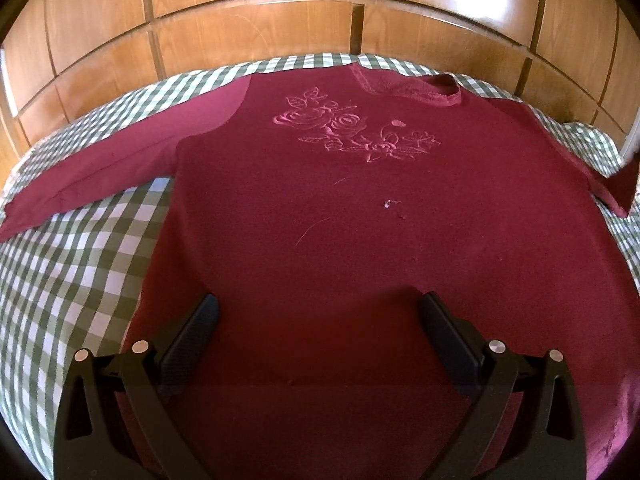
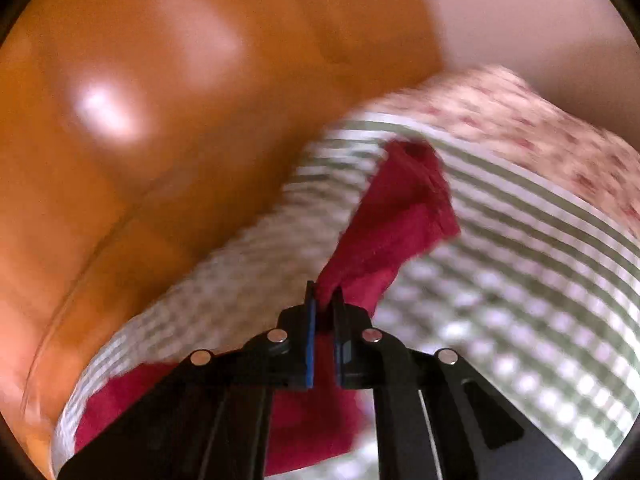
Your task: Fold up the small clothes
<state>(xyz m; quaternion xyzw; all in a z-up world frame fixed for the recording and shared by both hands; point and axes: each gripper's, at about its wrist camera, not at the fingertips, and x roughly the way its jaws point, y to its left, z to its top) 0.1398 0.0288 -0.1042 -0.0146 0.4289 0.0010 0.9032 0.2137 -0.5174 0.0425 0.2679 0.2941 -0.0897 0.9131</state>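
Presently, a maroon sweater (image 1: pixel 320 208) lies face up and spread flat on a bed covered by a green-and-white checked sheet (image 1: pixel 80 264), with its neckline (image 1: pixel 416 88) toward the far edge of the bed. A pink embroidered rose motif (image 1: pixel 352 128) sits on the chest, below the neckline. One sleeve (image 1: pixel 100 164) extends outward to the left in the left wrist view, lying flat on the sheet. Behind the bed stands a wall of glossy wooden panels (image 1: pixel 256 20).

The left gripper (image 1: pixel 318 316) is positioned over the lower body of the sweater, its two black fingers (image 1: pixel 188 340) standing wide apart with only flat fabric showing between them; the pads press on nothing. Whether the fingertips touch the cloth cannot be determined.

The right gripper (image 2: pixel 325 300) is drawn almost fully together and pinches a bunched piece of the maroon fabric. The clamped cloth rises from between the fingers as a twisted fold, and the other sleeve (image 2: pixel 404 216) trails away from it above the checked sheet. This view is heavily motion-blurred. More maroon fabric shows beneath the gripper body at the lower left of the same view. A pale floral-patterned cloth (image 2: pixel 540 136) lies beyond the checked sheet at the far right; its nature cannot be determined through the blur
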